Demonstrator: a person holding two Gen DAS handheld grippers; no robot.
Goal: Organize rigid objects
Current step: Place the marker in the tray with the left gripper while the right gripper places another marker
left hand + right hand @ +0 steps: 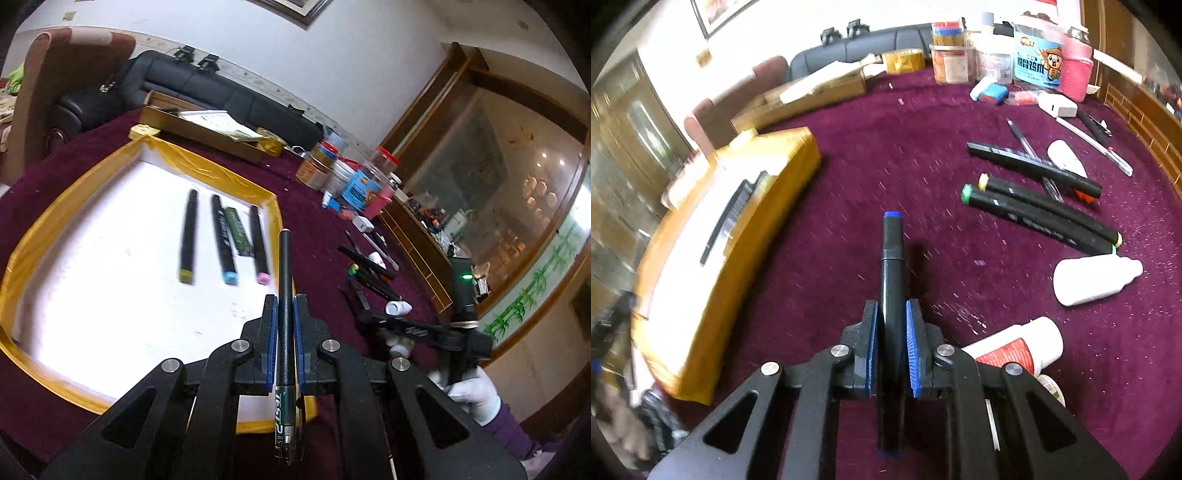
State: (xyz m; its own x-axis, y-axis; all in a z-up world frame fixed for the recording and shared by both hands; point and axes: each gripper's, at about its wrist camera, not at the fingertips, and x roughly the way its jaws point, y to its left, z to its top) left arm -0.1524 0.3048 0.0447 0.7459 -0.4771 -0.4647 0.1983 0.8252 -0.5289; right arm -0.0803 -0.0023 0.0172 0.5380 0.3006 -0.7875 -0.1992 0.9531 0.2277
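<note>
Gripping a black pen (285, 295), left gripper (284, 306) fingers closed on it above the yellow-rimmed tray (218, 173) w/ four markers. Right gripper (892, 314) fingers clamp a blue-capped marker (892, 258) over the maroon counter (886, 147).

- Bright, even room light fills both my wrist views; the white floor of the yellow-rimmed tray (110, 236) is blown out to near-featureless glare.
- Motion blur smears the markers in the tray (221, 240), and in my right view the whole tray (738, 229) streaks at the left edge.
- Sharpest are my own grippers' fingers, the pen in the left gripper (284, 332) and the marker in the right gripper (892, 350).
- Fisheye bending curves the wall, the cabinet (498, 184) and the maroon tablecloth (886, 147); dark vignetting clips the corners.
- Small ceiling lights reflect in the cabinet glass; shadows on the cloth are soft and short.
</note>
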